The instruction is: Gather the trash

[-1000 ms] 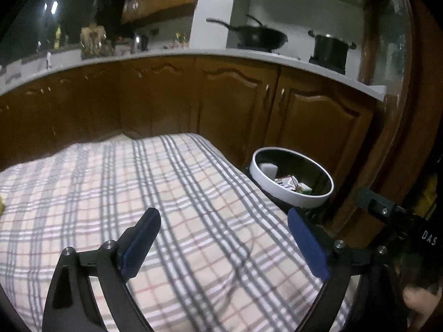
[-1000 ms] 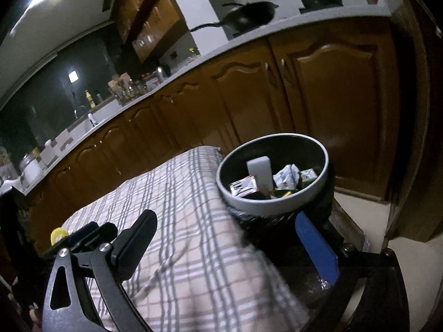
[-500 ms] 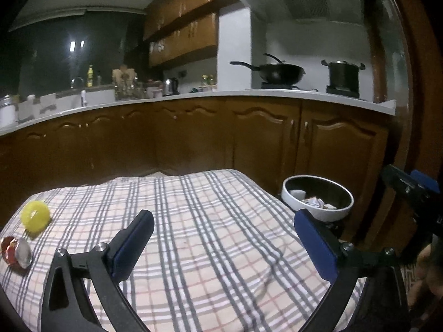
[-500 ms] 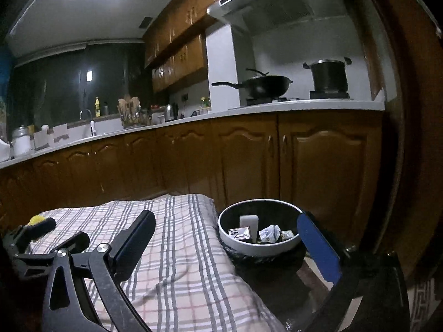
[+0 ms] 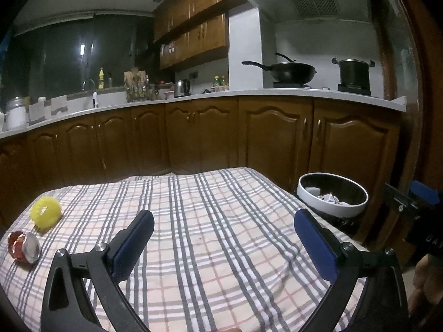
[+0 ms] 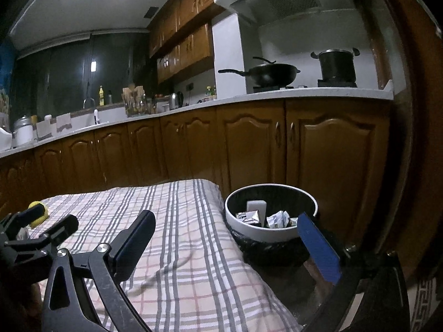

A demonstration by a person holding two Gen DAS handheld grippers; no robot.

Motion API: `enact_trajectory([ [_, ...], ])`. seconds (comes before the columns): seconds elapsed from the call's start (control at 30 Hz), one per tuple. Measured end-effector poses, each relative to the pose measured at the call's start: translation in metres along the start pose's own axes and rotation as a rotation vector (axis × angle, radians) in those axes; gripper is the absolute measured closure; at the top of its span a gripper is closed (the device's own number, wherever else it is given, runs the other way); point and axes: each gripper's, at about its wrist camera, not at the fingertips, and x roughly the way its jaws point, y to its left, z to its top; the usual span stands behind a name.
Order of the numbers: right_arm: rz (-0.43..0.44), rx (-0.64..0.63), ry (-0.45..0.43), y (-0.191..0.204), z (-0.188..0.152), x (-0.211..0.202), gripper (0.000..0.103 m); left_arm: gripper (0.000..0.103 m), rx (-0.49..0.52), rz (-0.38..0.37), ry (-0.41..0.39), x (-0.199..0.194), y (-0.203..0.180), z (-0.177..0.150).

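Note:
A white-rimmed trash bin (image 5: 332,206) (image 6: 270,231) with a black liner stands beside the table's right edge and holds several pieces of paper trash (image 6: 278,218). A yellow ring-shaped object (image 5: 45,211) and a red and silver crumpled wrapper (image 5: 23,247) lie at the left of the plaid-covered table (image 5: 210,238). My left gripper (image 5: 224,235) is open and empty above the cloth. My right gripper (image 6: 224,238) is open and empty, between the table edge and the bin. The left gripper also shows at the left of the right wrist view (image 6: 36,227).
Brown kitchen cabinets (image 5: 271,138) and a white counter run behind the table. A wok (image 5: 290,72) and a pot (image 5: 354,74) sit on the stove. A dark wooden door frame (image 6: 415,138) stands to the right of the bin.
Both grippers have drawn back and tilted up from the bin. The left view now takes in the yellow ring and the red wrapper. Both grippers stay open and empty.

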Motion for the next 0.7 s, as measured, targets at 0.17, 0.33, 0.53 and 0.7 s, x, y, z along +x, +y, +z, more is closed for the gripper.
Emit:
enact_trajectory([
  [0.17, -0.001, 0.001, 0.004, -0.0009, -0.0032, 0.0013, 0.0, 0.001, 0.008, 0.0, -0.006, 0.0004, 0.0019, -0.0019],
  [0.33, 0.0, 0.001, 0.003, -0.001, -0.0033, 0.0017, 0.0, 0.001, 0.01, 0.001, -0.008, 0.0014, 0.004, -0.003],
  [0.53, 0.001, 0.0, -0.003, -0.0008, -0.0031, 0.0009, 0.0, 0.001, 0.011, 0.001, -0.011, 0.0017, 0.0061, -0.0037],
  [0.7, 0.002, -0.002, -0.009, -0.0007, -0.002, 0.0006, 0.0, 0.001, 0.014, -0.003, -0.009, 0.0026, 0.0063, -0.0042],
])
